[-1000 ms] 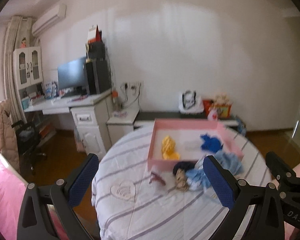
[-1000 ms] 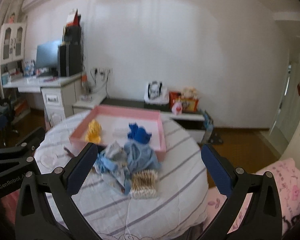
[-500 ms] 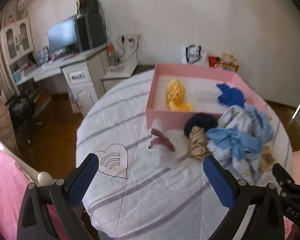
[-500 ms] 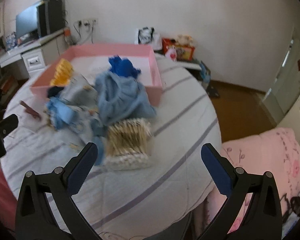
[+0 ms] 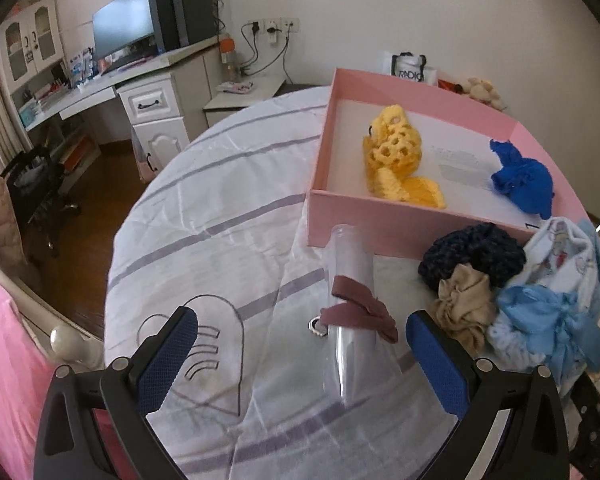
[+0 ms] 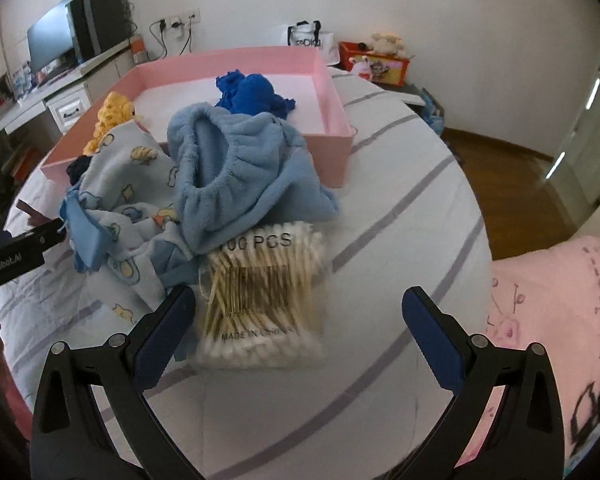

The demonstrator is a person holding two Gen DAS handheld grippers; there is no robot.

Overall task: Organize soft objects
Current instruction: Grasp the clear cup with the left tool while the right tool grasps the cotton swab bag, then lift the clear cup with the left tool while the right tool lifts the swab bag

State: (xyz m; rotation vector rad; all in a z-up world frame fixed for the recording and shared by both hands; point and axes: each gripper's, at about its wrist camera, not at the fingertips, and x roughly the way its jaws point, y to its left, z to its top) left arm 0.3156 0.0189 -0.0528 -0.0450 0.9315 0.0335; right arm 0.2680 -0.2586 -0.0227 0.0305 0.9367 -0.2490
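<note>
A pink box on the round striped table holds a yellow crochet piece and a royal blue one. In front of it lie a navy scrunchie, a tan scrunchie, light blue cloths and a clear packet with a maroon strap. My left gripper is open just above that packet. My right gripper is open over a bag of cotton swabs, beside a blue fleece cap and a printed cloth. The pink box lies behind them.
A white desk with monitor and an office chair stand at the left. A low bench with a bag and toys runs along the back wall. Pink bedding lies at the right of the table.
Both grippers have moved down and forward over the table. The packet with the strap and the swab bag now lie between their open fingers. Nothing has been taken hold of.
</note>
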